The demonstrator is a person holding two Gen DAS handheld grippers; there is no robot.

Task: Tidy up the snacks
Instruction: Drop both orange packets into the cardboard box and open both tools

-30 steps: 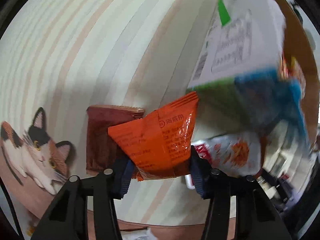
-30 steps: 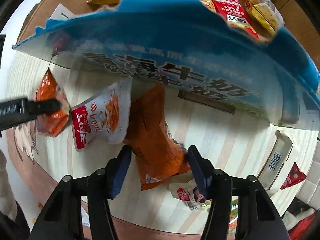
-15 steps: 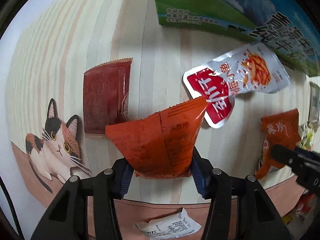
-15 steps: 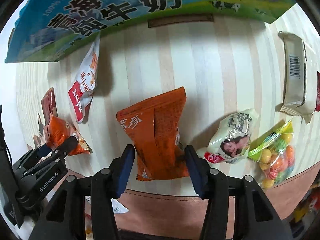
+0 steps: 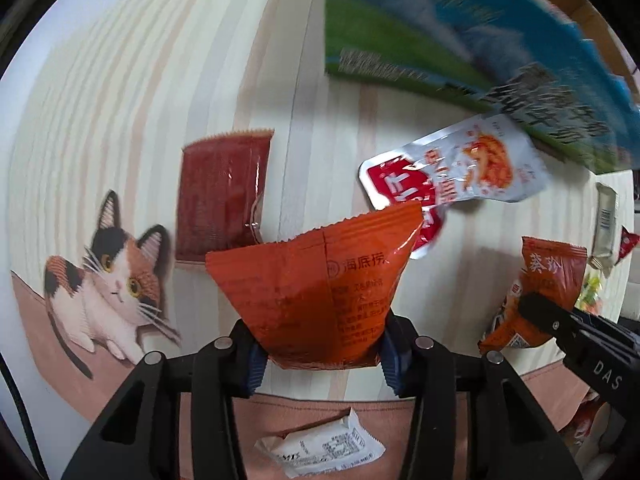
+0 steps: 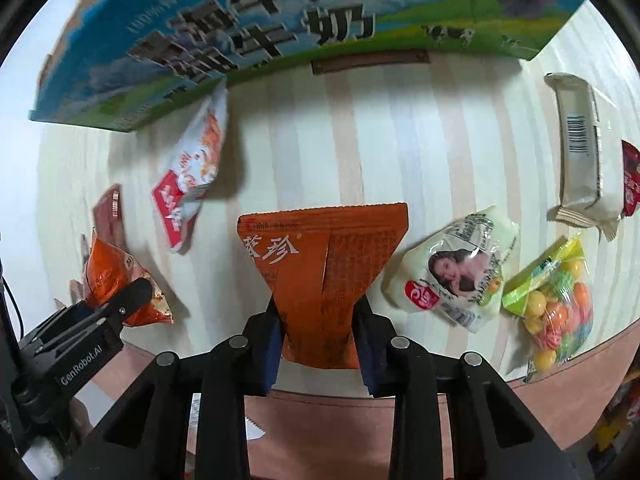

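Observation:
My left gripper (image 5: 320, 360) points straight down, shut on the lower end of a red-orange snack packet (image 5: 316, 280) held above the striped mat (image 5: 120, 100). In the right wrist view that packet (image 6: 108, 276) sits at the left with the left gripper on it. My right gripper (image 6: 318, 348) has its jaws closing, and its blue pads pinch the near end of a dark orange packet (image 6: 324, 248). The left wrist view shows this dark orange packet (image 5: 552, 276) at the right. A blue-green milk carton box (image 6: 280, 20) stands along the far side.
On the mat lie a white-and-red pouch (image 5: 460, 176), a dark red packet (image 5: 220, 200), a white pouch with a portrait (image 6: 452, 276), a bag of coloured candies (image 6: 556, 304) and a white bar wrapper (image 6: 580, 148). A small white sachet (image 5: 324, 448) lies near the brown border.
The right jaws have closed in on the dark orange packet, which earlier lay loose between them. The left gripper has carried its red-orange packet sideways and rolled; the box has drawn back in both views.

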